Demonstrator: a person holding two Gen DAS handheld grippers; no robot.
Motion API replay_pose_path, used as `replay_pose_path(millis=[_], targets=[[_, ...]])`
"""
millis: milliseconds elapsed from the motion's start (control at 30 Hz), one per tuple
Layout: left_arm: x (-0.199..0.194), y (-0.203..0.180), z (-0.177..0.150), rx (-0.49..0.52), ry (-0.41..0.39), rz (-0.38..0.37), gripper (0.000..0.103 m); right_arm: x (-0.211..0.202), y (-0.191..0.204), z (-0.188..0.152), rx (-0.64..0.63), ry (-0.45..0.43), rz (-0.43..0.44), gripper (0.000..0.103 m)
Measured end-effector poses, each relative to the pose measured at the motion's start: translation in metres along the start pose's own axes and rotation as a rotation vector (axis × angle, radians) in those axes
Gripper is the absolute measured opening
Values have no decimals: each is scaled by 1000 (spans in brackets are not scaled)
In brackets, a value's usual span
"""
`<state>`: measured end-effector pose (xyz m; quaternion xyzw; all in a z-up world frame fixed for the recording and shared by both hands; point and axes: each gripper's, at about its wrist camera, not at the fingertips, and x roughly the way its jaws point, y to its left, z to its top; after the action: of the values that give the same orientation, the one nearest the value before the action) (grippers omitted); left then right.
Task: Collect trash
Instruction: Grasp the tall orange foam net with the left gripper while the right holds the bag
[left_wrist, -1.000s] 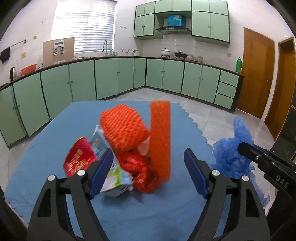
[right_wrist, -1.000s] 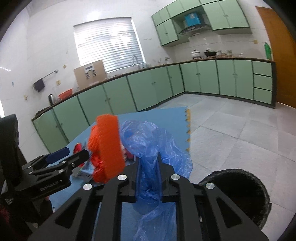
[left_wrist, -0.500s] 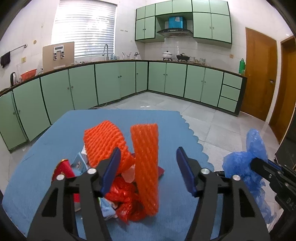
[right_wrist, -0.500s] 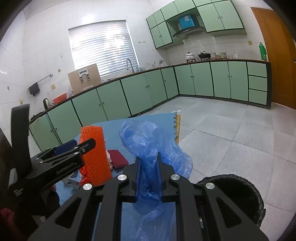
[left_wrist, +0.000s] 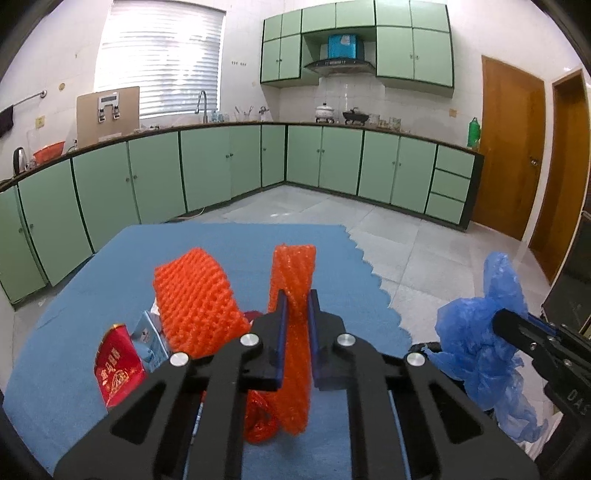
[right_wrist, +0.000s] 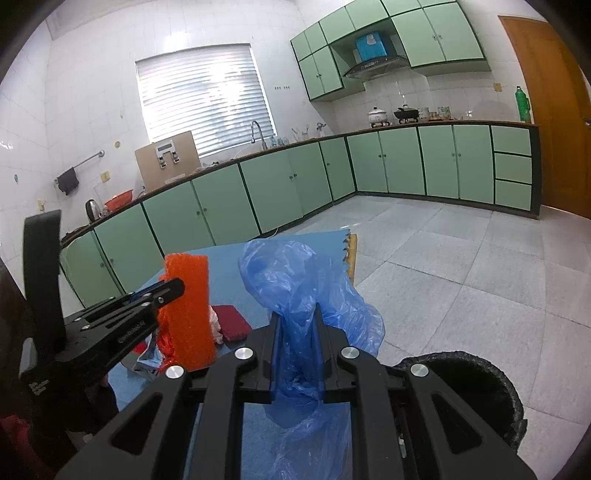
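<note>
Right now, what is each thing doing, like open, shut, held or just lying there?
Left hand-held gripper: shut on the upright orange foam net sleeve.
Right hand-held gripper: shut on the crumpled blue plastic bag.
Second orange foam net: lying loose on the blue mat.
Red packet: lying on the mat.
Black-lined trash bin: open.

A home kitchen: green cabinets (left_wrist: 207, 166), sink tap (left_wrist: 201, 105), range hood (left_wrist: 338, 64), stovetop pots (left_wrist: 325, 110).
</note>
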<state>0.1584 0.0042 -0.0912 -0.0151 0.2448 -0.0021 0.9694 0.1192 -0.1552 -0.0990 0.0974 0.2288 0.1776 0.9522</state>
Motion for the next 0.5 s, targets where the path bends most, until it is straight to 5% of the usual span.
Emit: replay_pose_path(millis=[500], targets=[[-33, -52, 11, 25, -50, -197, 9, -48, -24, 15, 32, -82, -74, 14]])
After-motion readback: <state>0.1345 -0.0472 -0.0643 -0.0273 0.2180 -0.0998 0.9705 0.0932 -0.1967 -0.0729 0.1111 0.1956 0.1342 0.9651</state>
